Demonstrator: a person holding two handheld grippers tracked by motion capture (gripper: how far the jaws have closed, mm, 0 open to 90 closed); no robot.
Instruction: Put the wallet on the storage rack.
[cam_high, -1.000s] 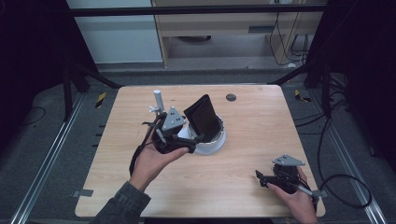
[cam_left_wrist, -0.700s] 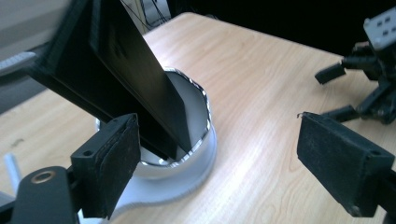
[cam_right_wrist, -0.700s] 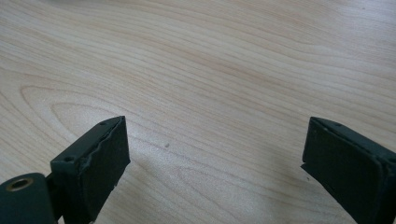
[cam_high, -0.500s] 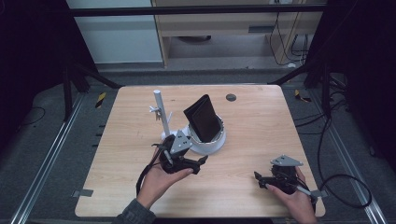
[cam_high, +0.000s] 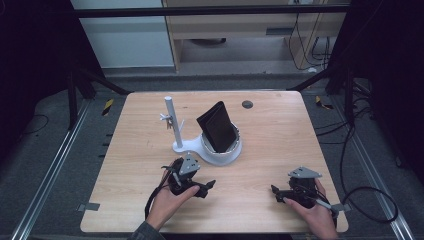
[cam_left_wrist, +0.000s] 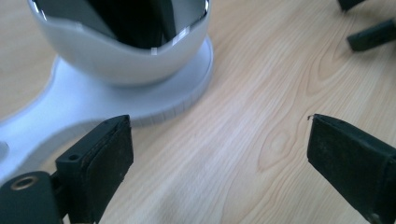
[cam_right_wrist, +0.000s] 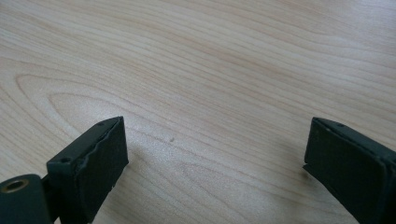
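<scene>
The black folded wallet (cam_high: 218, 127) is seen upright in the round white holder (cam_high: 220, 150); both grippers, left (cam_high: 207, 186) and right (cam_high: 276, 192), lie spread and empty on the wooden table (cam_high: 270, 135). Placement is judged finished; no further reach seems called for.

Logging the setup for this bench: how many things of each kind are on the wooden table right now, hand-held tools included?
White stand with cup and post: 1
Black folded wallet-like thing in the cup: 1
Hand-held tools, left tool and right tool, both open and empty: 2
Dark round disc at the far edge: 1
Total: 5
</scene>
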